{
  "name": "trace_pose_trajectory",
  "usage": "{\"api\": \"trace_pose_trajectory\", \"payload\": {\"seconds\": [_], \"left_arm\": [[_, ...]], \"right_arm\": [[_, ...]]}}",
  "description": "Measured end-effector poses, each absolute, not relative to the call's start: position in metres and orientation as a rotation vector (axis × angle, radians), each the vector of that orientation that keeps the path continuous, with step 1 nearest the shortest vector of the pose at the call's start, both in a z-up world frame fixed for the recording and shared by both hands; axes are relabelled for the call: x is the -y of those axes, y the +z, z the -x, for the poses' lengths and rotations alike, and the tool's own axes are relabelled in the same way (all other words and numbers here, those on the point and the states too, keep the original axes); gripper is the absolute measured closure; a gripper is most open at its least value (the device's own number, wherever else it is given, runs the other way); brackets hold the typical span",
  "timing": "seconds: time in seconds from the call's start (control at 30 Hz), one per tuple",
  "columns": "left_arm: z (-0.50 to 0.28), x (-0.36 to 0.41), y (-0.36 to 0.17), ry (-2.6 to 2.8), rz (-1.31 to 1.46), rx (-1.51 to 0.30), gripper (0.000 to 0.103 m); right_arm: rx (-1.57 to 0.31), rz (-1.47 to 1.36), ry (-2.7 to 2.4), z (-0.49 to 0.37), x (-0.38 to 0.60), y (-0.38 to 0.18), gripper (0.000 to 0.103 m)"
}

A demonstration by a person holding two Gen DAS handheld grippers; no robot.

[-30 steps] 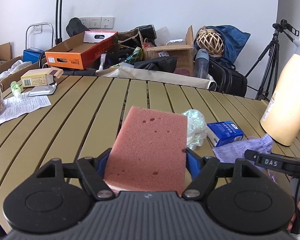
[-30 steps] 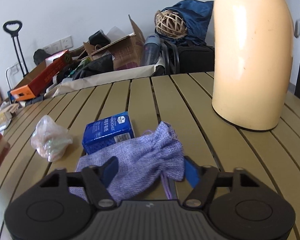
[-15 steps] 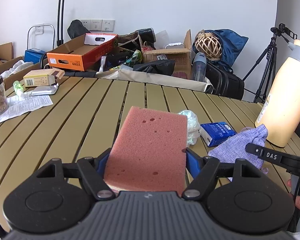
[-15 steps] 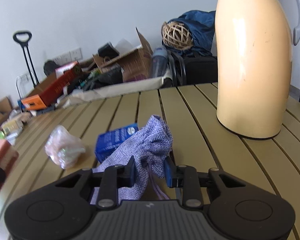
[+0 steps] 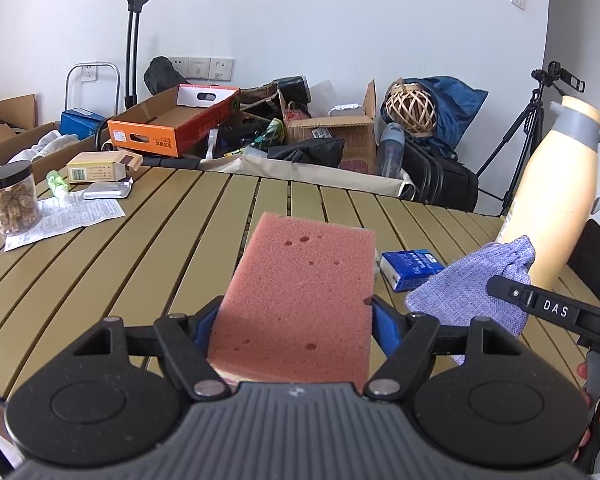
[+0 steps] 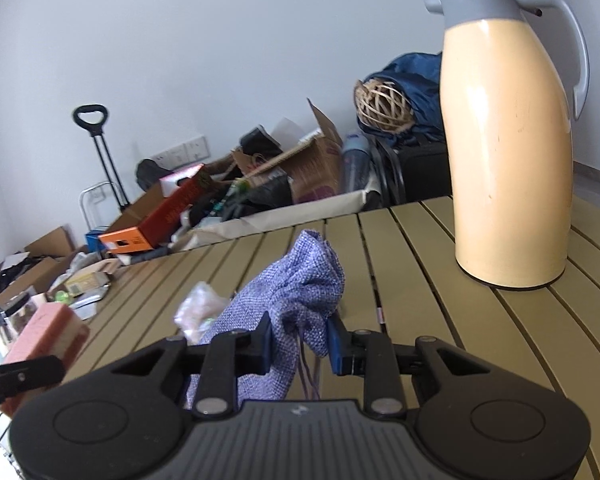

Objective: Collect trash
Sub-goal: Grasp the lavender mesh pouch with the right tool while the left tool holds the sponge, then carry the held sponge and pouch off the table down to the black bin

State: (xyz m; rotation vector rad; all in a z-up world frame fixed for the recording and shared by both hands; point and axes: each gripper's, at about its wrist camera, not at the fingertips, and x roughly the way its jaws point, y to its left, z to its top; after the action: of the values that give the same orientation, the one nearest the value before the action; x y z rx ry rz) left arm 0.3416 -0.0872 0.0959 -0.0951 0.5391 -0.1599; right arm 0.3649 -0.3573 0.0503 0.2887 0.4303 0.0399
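Note:
My left gripper [image 5: 294, 320] is shut on a pink sponge [image 5: 300, 300], which sticks out forward above the slatted table [image 5: 140, 260]. My right gripper [image 6: 300, 340] is shut on a purple woven drawstring pouch [image 6: 296, 292], held up off the table; the same pouch [image 5: 476, 284] shows at the right of the left wrist view. A blue carton [image 5: 410, 268] lies on the table behind the sponge. A crumpled clear plastic bag [image 6: 198, 312] lies left of the pouch. The sponge [image 6: 44, 340] also appears at the far left of the right wrist view.
A tall cream thermos jug [image 6: 508, 140] stands at the table's right. A jar of snacks [image 5: 14, 196], a printed leaflet [image 5: 68, 216], a foil pack [image 5: 104, 191] and a small box [image 5: 100, 166] sit at the far left. Boxes and bags are piled behind the table.
The right gripper's jaws closed on the purple pouch and lifted it off the table. The left gripper, still holding the sponge, rose and drew back a little.

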Motion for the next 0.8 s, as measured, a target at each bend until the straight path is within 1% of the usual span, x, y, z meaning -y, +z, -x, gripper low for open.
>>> {"api": "trace_pose_trajectory", "payload": {"seconds": [0.33,0.8], "left_arm": [[-0.292,0.082,0.108,-0.163,0.091,-0.525,0.028],[-0.227,0.06,0.098,-0.159,0.108,-0.559,0.028]], "right_arm": [[-0.382,-0.267,0.102,-0.31,0.335,0.065,0.078],[-0.378,-0.22,0.198,-0.231,0.299,0.053,0.078]]}}
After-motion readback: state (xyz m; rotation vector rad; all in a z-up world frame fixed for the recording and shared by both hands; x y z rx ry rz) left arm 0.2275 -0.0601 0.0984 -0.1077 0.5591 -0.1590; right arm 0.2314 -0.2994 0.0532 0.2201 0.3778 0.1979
